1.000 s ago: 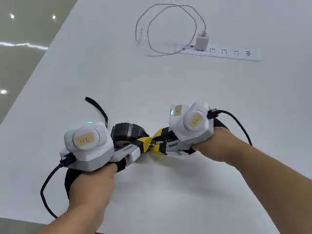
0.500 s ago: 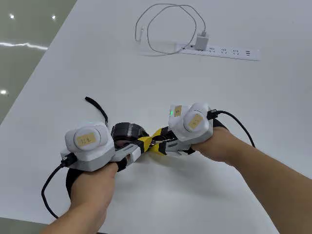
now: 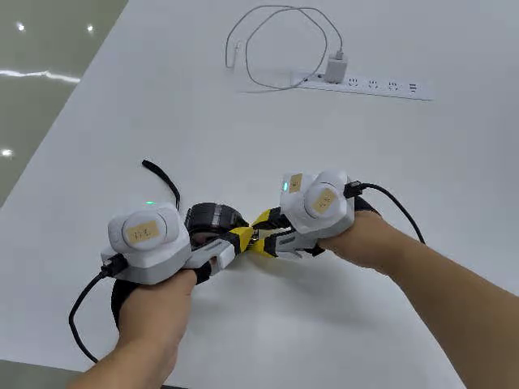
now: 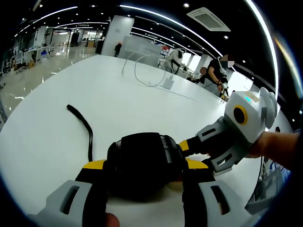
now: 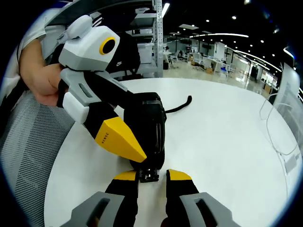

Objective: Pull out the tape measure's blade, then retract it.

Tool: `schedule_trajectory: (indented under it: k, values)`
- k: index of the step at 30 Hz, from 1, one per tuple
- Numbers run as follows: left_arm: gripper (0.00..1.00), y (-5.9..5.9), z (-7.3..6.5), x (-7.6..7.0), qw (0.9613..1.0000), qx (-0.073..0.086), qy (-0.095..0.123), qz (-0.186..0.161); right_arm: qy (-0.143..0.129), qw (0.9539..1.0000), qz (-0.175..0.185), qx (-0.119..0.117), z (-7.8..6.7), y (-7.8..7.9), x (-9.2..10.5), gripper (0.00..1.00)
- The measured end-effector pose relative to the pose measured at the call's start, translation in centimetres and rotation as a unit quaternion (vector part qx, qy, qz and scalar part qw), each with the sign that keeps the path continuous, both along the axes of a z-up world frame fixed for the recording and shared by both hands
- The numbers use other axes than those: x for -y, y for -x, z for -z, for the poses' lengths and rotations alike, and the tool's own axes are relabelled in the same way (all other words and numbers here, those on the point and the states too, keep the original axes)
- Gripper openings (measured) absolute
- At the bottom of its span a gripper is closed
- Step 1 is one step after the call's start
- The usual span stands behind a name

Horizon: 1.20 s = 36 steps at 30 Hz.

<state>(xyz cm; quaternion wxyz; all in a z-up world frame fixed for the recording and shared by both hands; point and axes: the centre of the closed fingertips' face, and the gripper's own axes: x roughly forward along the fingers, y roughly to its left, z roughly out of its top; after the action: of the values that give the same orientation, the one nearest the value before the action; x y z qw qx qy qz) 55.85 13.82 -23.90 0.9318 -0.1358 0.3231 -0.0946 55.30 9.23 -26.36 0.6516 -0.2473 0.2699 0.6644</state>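
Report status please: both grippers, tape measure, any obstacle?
Left gripper shut on tape measure. Right gripper jaws flank the blade hook, grip not confirmed. Blade not yet out. Strap lies aside, no obstacle.

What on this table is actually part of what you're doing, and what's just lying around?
Part of the job:
- tape measure, clamped in the left gripper
- right gripper, jaws at the tape measure's blade end

Just lying about:
- power strip
- charger plugged into it
- white cable looping from the charger
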Motion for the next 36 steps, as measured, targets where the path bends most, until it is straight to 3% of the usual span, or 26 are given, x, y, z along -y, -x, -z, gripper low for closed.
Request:
schedule_trajectory:
  k: [25, 31, 36]
  values:
    - [0.59, 0.2, -0.4, -0.1, 0.9998, 0.002, -0.012, 0.014, -0.008, 0.9995, 0.030, -0.006, -1.0, -0.2, 0.8, 0.25]
    - [0.63, 0.4, -0.7, 0.4, 0.9994, 0.008, -0.010, 0.033, -0.022, 0.9980, 0.058, -0.009, -2.1, -0.3, 1.4, 0.29]
    - [0.64, 0.8, -1.1, 0.5, 0.9981, 0.016, -0.024, 0.054, -0.024, 0.9971, 0.071, -0.009, -2.6, -0.3, 2.0, 0.31]
